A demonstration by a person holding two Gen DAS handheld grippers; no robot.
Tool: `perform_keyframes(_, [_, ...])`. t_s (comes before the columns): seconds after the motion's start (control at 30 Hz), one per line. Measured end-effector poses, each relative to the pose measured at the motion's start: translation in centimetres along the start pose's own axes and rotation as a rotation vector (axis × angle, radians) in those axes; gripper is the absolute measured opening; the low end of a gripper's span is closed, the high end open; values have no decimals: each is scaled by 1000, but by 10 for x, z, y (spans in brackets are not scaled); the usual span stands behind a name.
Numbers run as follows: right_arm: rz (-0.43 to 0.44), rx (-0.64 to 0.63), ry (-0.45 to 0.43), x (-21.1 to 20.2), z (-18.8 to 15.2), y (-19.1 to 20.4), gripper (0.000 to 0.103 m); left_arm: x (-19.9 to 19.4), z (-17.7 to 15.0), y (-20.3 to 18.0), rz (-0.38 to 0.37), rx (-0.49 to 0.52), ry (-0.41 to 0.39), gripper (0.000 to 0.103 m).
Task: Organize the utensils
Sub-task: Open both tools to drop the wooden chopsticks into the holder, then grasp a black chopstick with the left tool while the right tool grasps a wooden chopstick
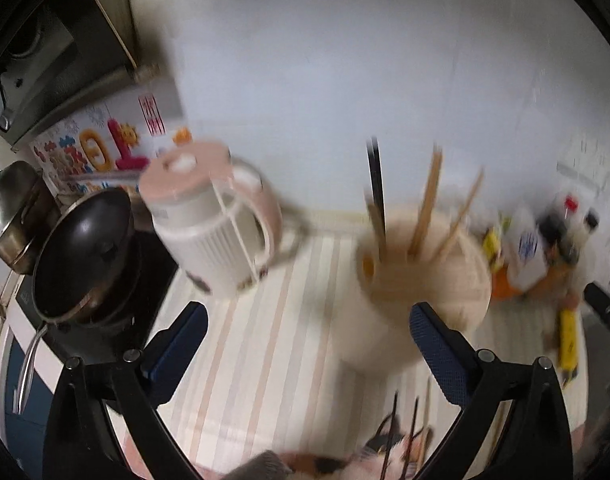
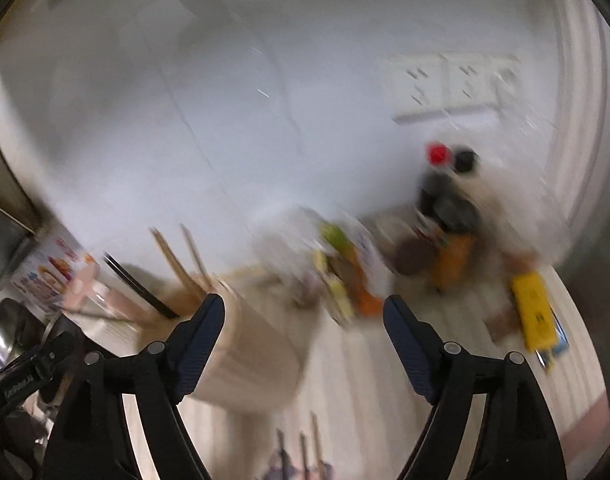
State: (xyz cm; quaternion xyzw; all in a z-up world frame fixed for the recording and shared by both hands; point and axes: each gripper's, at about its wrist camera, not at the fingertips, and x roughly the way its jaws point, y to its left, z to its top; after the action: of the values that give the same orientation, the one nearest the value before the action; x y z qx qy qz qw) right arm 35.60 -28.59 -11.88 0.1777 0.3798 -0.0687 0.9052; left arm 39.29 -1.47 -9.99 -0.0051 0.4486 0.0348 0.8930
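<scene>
Nearest the lenses, both tools were spread wide with nothing between their fingers: the left gripper and the right gripper each hung released above the striped cloth.

At the bottom edge of both views a few loose chopsticks lay on the cloth, cut off by the frame and smeared, so their number could not be counted; a patterned fabric beside them was too blurred to identify.

Just beyond the fingers stood the pale utensil holder, upright, with several wooden chopsticks and one dark pair sticking out of its mouth. In the right wrist view its left side was hidden behind the gripper's left finger.

Left of it sat a pink-lidded white jug, then a black pan and a steel pot, partly cropped.

Farthest, against the white wall, a cluster of bottles and packets was only streaks of colour.
</scene>
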Motion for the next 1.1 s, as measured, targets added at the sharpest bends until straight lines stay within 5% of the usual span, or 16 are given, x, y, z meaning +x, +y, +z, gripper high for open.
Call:
perform_keyframes(0.23, [-93, 22, 179, 28, -48, -54, 76, 54, -68, -36, -12, 71, 190, 103])
perform_keyframes(0.3, [-116, 26, 259, 45, -67, -70, 46, 74, -87, -44, -35, 72, 271, 102])
perform_keyframes(0.37, [-121, 54, 315, 58, -85, -88, 39, 96, -107, -53, -73, 71, 367, 102])
perform_keyframes(0.53, [-153, 103, 425, 81, -119, -120, 37, 137, -154, -84, -146, 95, 537, 73])
perform_keyframes(0.6, [-143, 129, 468, 86, -130, -133, 37, 147, -165, -97, -163, 115, 569, 70])
perform_keyframes(0.67, [-146, 152, 493, 89, -138, -142, 35, 152, -172, -107, -169, 139, 580, 55])
perform_keyframes(0.73, [-149, 179, 514, 90, -141, -149, 20, 159, -178, -117, -154, 170, 598, 29])
perform_keyframes(0.87, [-139, 187, 543, 91, -150, -155, 15, 157, -179, -124, -125, 217, 558, 4])
perform_keyframes(1.1, [-158, 119, 707, 119, -174, -144, 16, 158, -171, -90, -58, 184, 543, 3])
